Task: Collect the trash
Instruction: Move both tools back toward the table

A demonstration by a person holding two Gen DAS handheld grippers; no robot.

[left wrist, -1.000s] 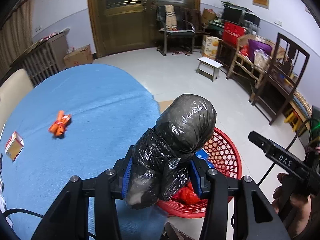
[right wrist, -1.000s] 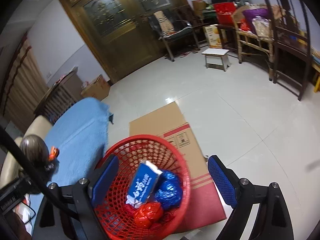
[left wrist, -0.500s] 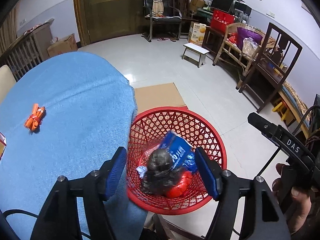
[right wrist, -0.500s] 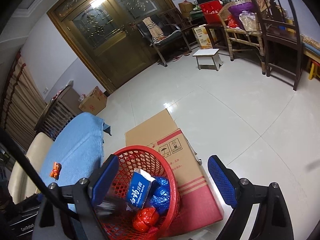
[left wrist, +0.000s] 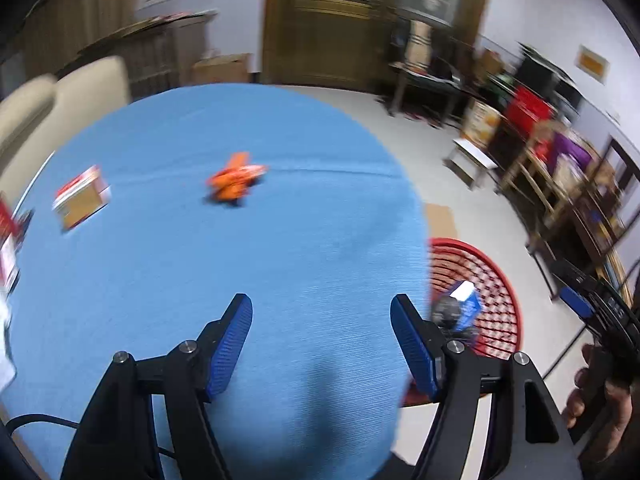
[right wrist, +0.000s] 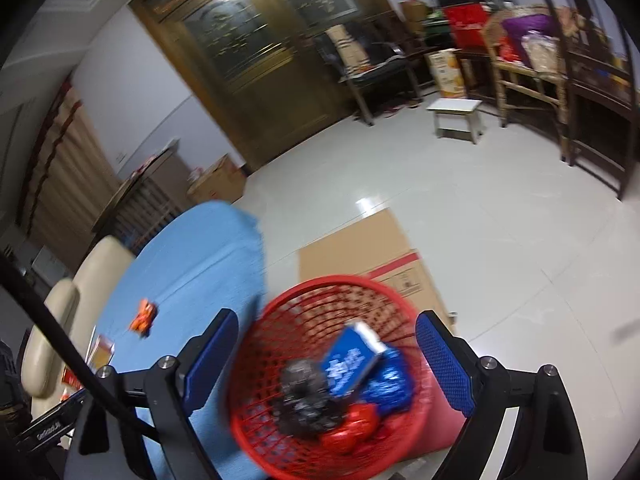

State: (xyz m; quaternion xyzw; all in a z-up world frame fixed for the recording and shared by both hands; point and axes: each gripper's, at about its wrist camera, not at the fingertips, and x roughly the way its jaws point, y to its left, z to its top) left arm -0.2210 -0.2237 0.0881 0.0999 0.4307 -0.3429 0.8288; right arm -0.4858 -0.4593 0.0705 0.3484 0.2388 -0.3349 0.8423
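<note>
The left gripper (left wrist: pixel 322 344) is wide open and holds nothing, above the blue tablecloth (left wrist: pixel 240 260). At 11 o'clock from it lies an orange wrapper (left wrist: pixel 236 180), and at 10 o'clock a small carton (left wrist: pixel 82 200). The right gripper (right wrist: pixel 326 364) is also wide open and empty, over the red basket (right wrist: pixel 288 312). Inside the basket lie a black bag (right wrist: pixel 304 396), a blue box (right wrist: pixel 352 360) and red trash (right wrist: pixel 352 428).

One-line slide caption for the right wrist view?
Open right hand-held gripper above the red basket holding a black bag and blue carton.
</note>
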